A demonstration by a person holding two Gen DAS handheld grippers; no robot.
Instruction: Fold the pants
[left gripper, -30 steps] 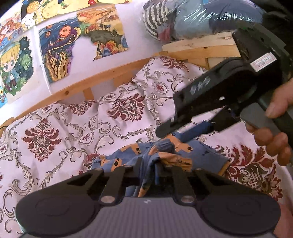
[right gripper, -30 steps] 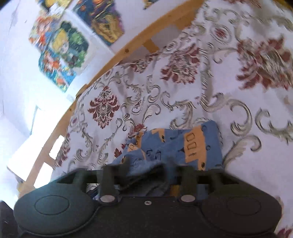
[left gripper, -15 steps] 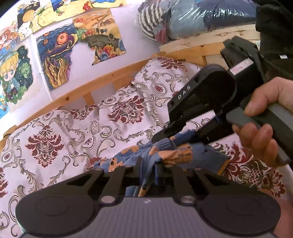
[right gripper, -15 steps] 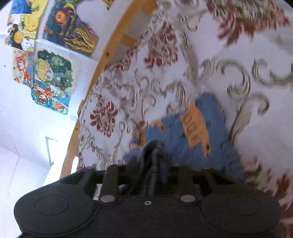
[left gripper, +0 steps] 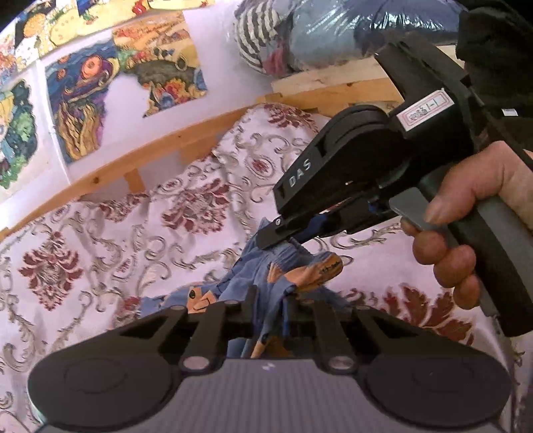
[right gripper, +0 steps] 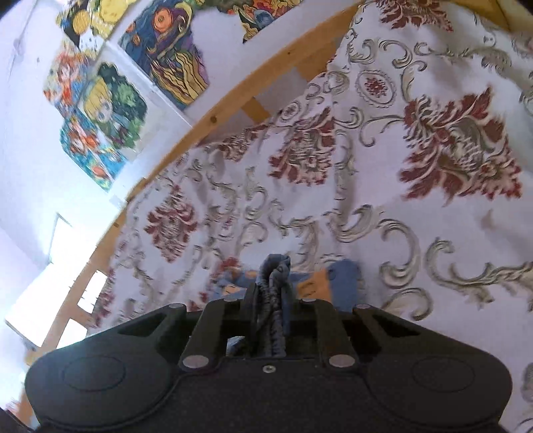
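Note:
Small blue pants (left gripper: 279,276) with orange prints hang bunched between both grippers, above a floral bedspread (left gripper: 100,246). My left gripper (left gripper: 269,309) is shut on a fold of the blue cloth. In the left wrist view, a hand holds the right gripper (left gripper: 276,233) just above and beyond, with its tips pinching the pants. In the right wrist view, my right gripper (right gripper: 270,299) is shut on a gathered, elastic edge of the pants (right gripper: 274,276); the rest of the cloth hangs below, mostly hidden.
A wooden bed rail (left gripper: 150,156) runs along the far side of the bedspread under a white wall with colourful drawings (left gripper: 76,100). Bagged clothes (left gripper: 316,30) sit on wooden slats at the upper right. A bright window (right gripper: 56,266) lies at the left.
Both grippers have lifted the pants off the bedspread. The right gripper has risen and tilted, so less of the cloth shows beneath it than before.

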